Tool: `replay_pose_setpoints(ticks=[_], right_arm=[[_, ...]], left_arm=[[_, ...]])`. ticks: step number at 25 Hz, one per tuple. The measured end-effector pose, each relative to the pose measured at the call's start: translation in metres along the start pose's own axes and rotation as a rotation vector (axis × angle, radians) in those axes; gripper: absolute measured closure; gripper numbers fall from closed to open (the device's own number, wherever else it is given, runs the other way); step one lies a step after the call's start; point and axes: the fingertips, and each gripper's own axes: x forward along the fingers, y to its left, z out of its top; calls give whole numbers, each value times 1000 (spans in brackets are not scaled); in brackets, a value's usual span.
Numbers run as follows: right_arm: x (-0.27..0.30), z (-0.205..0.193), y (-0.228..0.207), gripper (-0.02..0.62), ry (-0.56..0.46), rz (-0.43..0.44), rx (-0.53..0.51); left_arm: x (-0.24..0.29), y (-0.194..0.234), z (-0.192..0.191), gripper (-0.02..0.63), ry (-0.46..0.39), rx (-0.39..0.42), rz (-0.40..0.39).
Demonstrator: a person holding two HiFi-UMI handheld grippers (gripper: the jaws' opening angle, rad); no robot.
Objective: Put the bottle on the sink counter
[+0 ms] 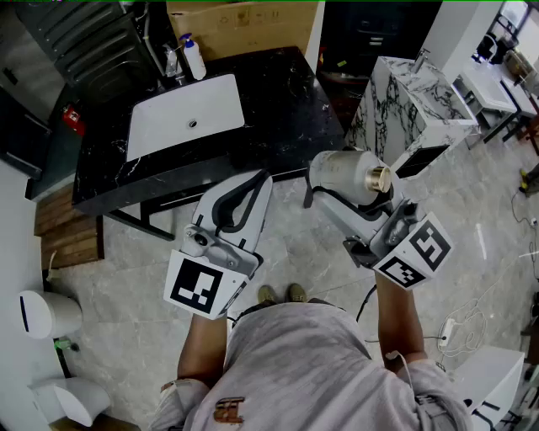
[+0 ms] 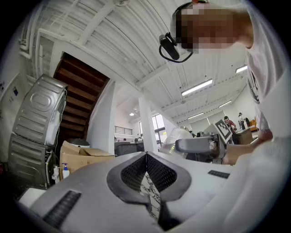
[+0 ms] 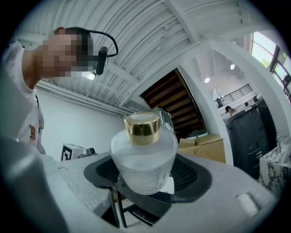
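A frosted bottle (image 1: 347, 174) with a gold cap (image 1: 380, 178) sits between the jaws of my right gripper (image 1: 335, 192), which is shut on its body. In the right gripper view the bottle (image 3: 143, 157) stands upright between the dark pads, gold cap (image 3: 142, 123) on top. My left gripper (image 1: 254, 180) is beside it, shut, with nothing in it; its jaws meet in a line (image 2: 146, 157). Both grippers hang over the floor, in front of the black marble sink counter (image 1: 286, 101) with its white basin (image 1: 185, 114).
A faucet (image 1: 172, 61) and a soap dispenser (image 1: 194, 57) stand at the counter's back edge. A cardboard box (image 1: 244, 25) lies behind. A white marbled cabinet (image 1: 413, 101) stands to the right. Wooden boards (image 1: 67, 227) and white bins (image 1: 46, 316) are at left, cables (image 1: 459, 324) at right.
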Motion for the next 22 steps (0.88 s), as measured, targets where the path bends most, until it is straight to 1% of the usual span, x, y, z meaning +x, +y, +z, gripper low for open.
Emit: replay_pose_setpoints(ticks=[10, 16, 22], right_arm=[[17, -3, -1, 265, -3, -13, 15], [31, -12, 4, 265, 0, -39, 14], [46, -20, 13, 265, 4, -82, -4]], left_arm=[[1, 19, 6, 604, -52, -5, 0], [-12, 35, -11, 604, 9, -8, -21], [-27, 58, -18, 604, 10, -9, -44]])
